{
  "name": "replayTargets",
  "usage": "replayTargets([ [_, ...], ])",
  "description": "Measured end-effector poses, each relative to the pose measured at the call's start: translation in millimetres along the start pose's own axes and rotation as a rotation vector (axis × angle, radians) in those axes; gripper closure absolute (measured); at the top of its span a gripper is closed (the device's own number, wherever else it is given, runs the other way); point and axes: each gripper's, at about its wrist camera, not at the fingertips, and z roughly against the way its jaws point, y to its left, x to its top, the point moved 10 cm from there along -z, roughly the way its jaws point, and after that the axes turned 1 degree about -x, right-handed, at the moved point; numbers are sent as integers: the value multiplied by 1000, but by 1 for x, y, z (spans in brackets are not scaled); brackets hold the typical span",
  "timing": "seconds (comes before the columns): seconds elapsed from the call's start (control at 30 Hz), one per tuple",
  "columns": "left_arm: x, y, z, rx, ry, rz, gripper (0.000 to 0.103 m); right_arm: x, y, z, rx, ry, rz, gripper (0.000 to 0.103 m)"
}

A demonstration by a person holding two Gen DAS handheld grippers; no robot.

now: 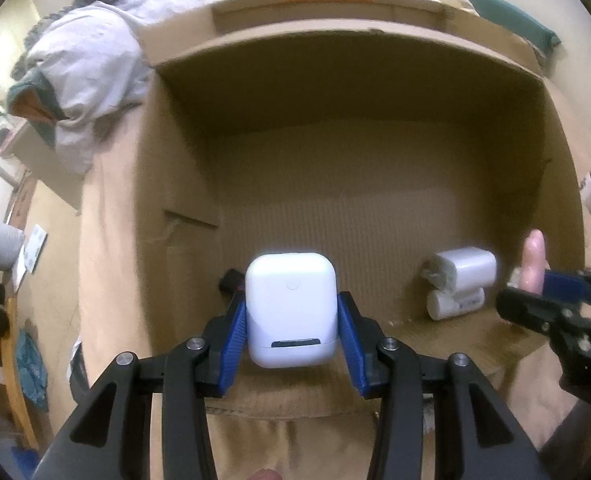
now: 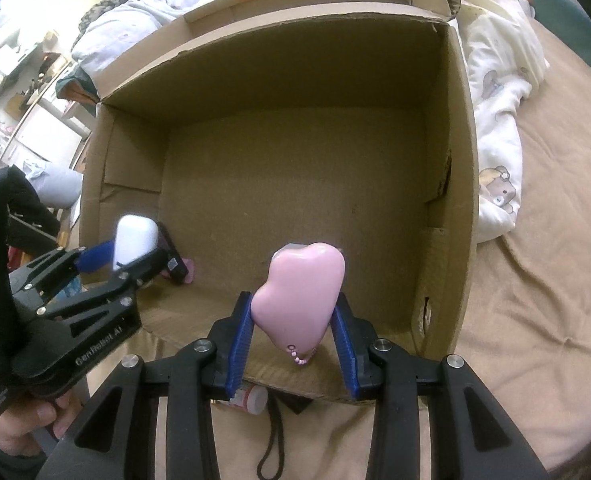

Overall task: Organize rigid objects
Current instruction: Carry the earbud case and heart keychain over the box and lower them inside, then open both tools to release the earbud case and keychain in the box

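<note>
White rounded-rectangle plastic earbud case (image 1: 290, 307): glossy, upright, small round button on the facing side, dark slot near its lower edge, clamped at both sides between blue ribbed pads, suspended over the near left part of the open brown cardboard box (image 2: 295, 184). Pink heart-like glossy plastic object (image 2: 301, 294): lobes upward, narrow end down with a pink bead string hanging below, clamped between blue ribbed pads over the near edge of the box. Box: flaps open, corrugated floor largely bare

Black linkage arms on the left gripper (image 1: 292, 334), silver screw heads, ribbed blue pads. The right gripper (image 2: 291, 330) matches, and white lettering marks the left gripper's black body.
</note>
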Motion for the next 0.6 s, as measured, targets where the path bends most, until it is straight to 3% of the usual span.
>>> replayTargets([
  [0.3, -1, 1, 2, -1, 6, 4, 62, 5, -3, 3, 13, -22, -21, 63],
  [0.37, 0, -1, 6, 12, -12, -12, 47, 6, -3, 4, 26, -27, -27, 62],
  [0.4, 1, -3, 9, 14, -24, -18, 38, 7, -4, 7, 33, -35, -31, 59],
  [0.47, 4, -5, 12, 13, -38, -32, 37, 11, -4, 11, 45, -54, -41, 49],
  [0.53, 6, -8, 15, 4, -43, -38, 23, 15, -5, 17, 49, -79, -53, 31],
  [0.6, 8, -11, 18, -26, -59, -32, 18, 19, -5, 22, 49, -106, -52, 17],
])
